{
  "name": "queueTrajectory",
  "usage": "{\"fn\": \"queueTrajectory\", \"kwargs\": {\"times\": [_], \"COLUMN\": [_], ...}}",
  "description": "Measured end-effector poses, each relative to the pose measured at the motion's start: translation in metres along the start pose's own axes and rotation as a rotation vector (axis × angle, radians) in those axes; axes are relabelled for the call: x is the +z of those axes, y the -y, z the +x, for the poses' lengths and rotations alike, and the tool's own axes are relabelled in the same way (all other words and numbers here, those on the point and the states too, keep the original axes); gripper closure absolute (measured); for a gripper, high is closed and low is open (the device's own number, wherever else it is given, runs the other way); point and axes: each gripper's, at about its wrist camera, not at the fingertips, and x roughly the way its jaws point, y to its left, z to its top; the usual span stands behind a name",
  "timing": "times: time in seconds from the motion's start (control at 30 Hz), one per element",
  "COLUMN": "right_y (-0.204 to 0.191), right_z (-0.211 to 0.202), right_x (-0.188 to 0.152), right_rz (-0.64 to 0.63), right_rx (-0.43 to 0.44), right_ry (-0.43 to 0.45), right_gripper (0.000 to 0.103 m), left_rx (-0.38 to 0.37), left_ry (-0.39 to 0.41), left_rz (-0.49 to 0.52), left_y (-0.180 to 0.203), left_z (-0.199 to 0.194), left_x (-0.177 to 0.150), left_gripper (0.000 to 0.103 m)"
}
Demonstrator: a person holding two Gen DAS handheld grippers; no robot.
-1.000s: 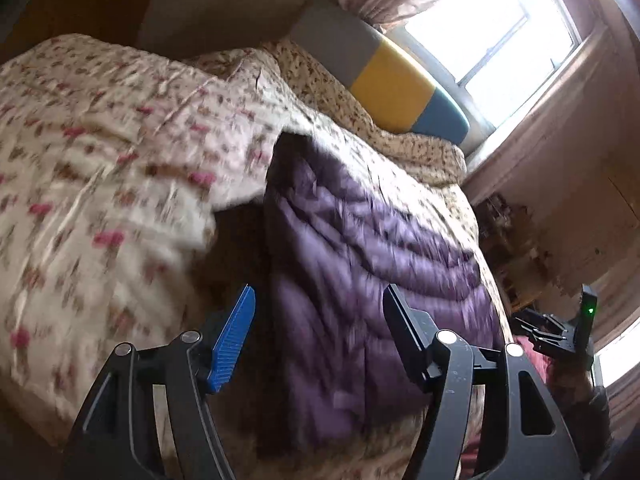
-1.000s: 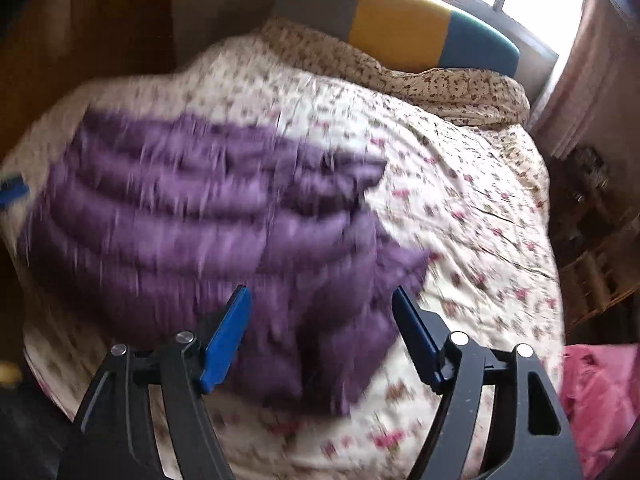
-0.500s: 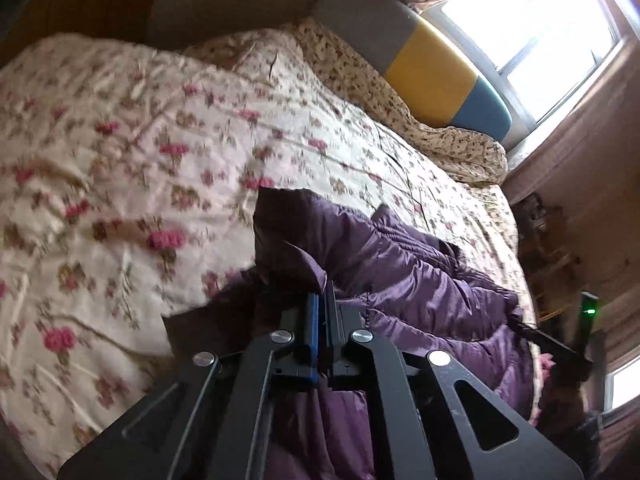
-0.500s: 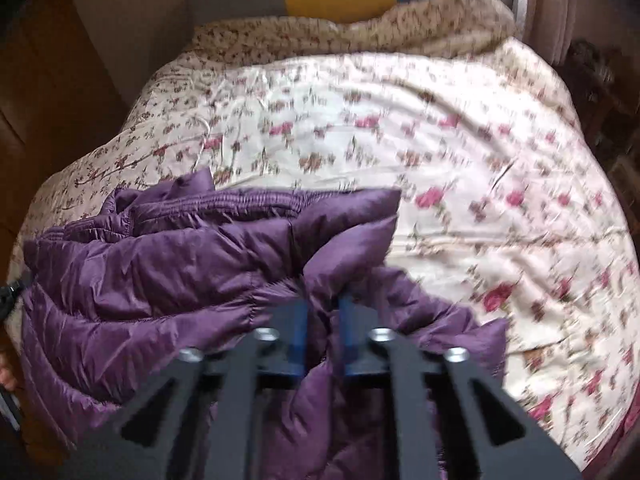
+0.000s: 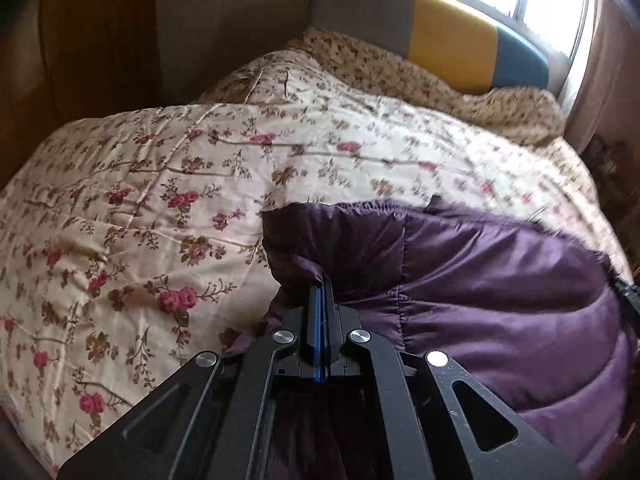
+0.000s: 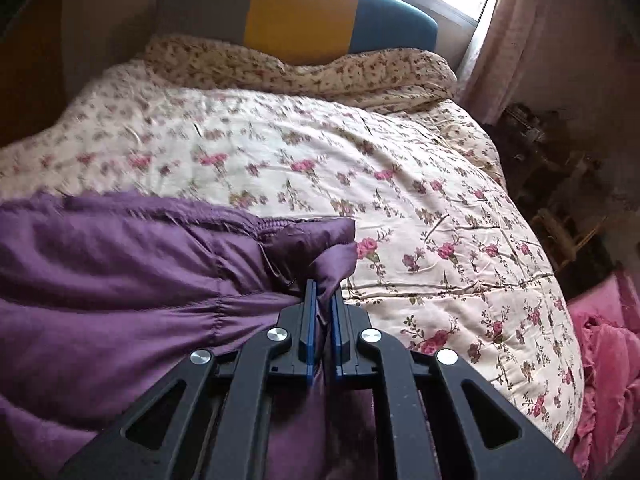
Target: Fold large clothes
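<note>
With each corner of a purple quilted jacket pinched fast, the left hand-held gripper and the right hand-held gripper hold the garment taut across the near end of a bed spread with a flowered quilt; both sets of fingers are closed on folds of its fabric. The step in hand looks like the lift that begins a fold, and the next move would seem to call for carrying both held corners evenly toward the far side so the edge lands straight. Motion blur smears the jacket's far edge, its near part drops out of sight beneath the grippers, and the sleeves cannot be made out. A pink cloth lies at the right, cut off.
</note>
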Motion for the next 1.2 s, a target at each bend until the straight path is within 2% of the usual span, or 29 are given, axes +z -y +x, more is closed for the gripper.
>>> {"fn": "queueTrajectory", "kwargs": {"times": [0.27,0.57,0.6,0.63,0.67,0.7,0.73,0.8,0.93,1.07,1.2], "right_y": [-0.015,-0.013,-0.013,-0.012,-0.011,-0.008,-0.007,-0.009,-0.029,-0.066,-0.108], "right_z": [0.039,0.037,0.035,0.031,0.027,0.019,0.013,-0.002,-0.039,-0.069,-0.073], "right_x": [-0.014,-0.010,-0.009,-0.008,-0.007,-0.006,-0.005,-0.003,0.001,0.000,-0.006], "right_rz": [-0.033,-0.044,-0.046,-0.043,-0.037,-0.020,-0.009,0.000,0.021,-0.006,-0.086], "right_rx": [-0.076,-0.099,-0.108,-0.115,-0.116,-0.106,-0.093,-0.080,-0.001,0.083,0.093], "right_ry": [-0.050,-0.068,-0.066,-0.064,-0.060,-0.047,-0.037,-0.008,0.050,0.109,0.131], "right_gripper": [0.097,0.094,0.088,0.084,0.073,0.062,0.059,0.057,0.054,0.047,0.045], "left_rx": [0.027,0.028,0.034,0.039,0.037,0.033,0.021,0.004,-0.046,-0.090,-0.095], "left_ry": [0.029,0.023,0.021,0.022,0.030,0.042,0.071,0.125,0.173,0.178,0.153], "left_rz": [0.007,-0.011,-0.014,-0.016,-0.021,-0.030,-0.048,-0.065,-0.069,-0.057,-0.020], "left_y": [0.005,0.004,0.004,0.004,0.005,0.005,0.005,0.008,0.023,0.042,0.057], "left_z": [0.019,0.015,0.011,0.006,-0.001,-0.006,-0.016,-0.035,-0.057,-0.061,-0.048], "left_x": [-0.014,-0.011,-0.010,-0.010,-0.009,-0.009,-0.008,-0.007,-0.002,-0.004,-0.012], "left_gripper": [0.102,0.101,0.098,0.087,0.079,0.052,0.032,0.031,0.031,0.031,0.031]}}
